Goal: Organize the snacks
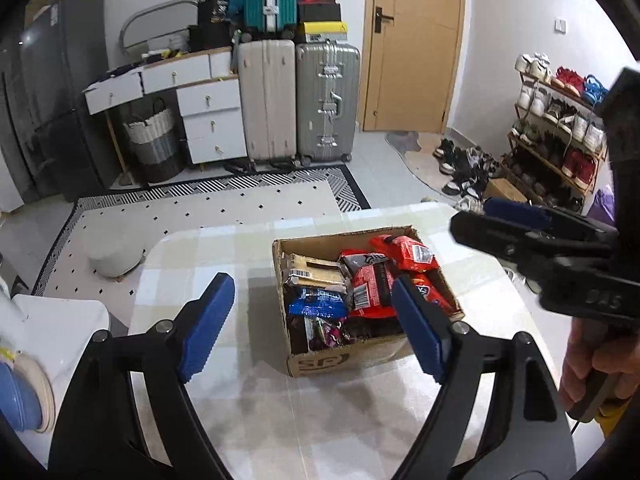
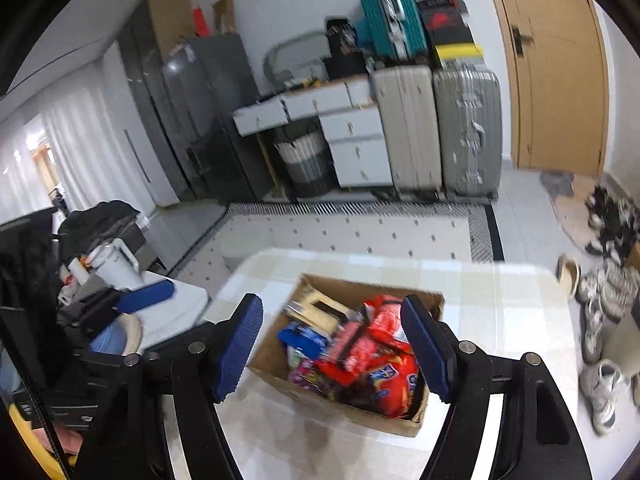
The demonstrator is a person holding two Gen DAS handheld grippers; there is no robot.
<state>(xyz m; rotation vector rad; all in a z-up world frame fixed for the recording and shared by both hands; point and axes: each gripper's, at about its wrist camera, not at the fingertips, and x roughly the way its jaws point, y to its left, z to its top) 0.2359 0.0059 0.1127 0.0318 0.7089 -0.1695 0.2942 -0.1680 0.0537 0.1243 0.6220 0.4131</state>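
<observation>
A cardboard box [image 1: 340, 360] stands on the checked tablecloth [image 1: 240, 400], filled with snacks: red packets [image 1: 400, 252], a blue packet [image 1: 316, 304], a beige carton [image 1: 316, 272] and purple wrappers [image 1: 332, 332]. My left gripper [image 1: 312, 284] hovers above and in front of the box, open, with nothing between its blue pads. My right gripper [image 1: 492, 220] enters from the right, beyond the box's right side. In the right wrist view, which is blurred, the box [image 2: 280, 372] and its red packets [image 2: 384, 344] lie below my right gripper [image 2: 332, 304], which is open and empty.
A hand [image 1: 592, 360] holds the right gripper's handle. Left of the table are a white side surface [image 1: 60, 320] and a round stool [image 1: 116, 256]. Suitcases [image 1: 296, 100] and drawers line the far wall. A shoe rack [image 1: 560, 140] and loose shoes [image 2: 600, 384] are at the right.
</observation>
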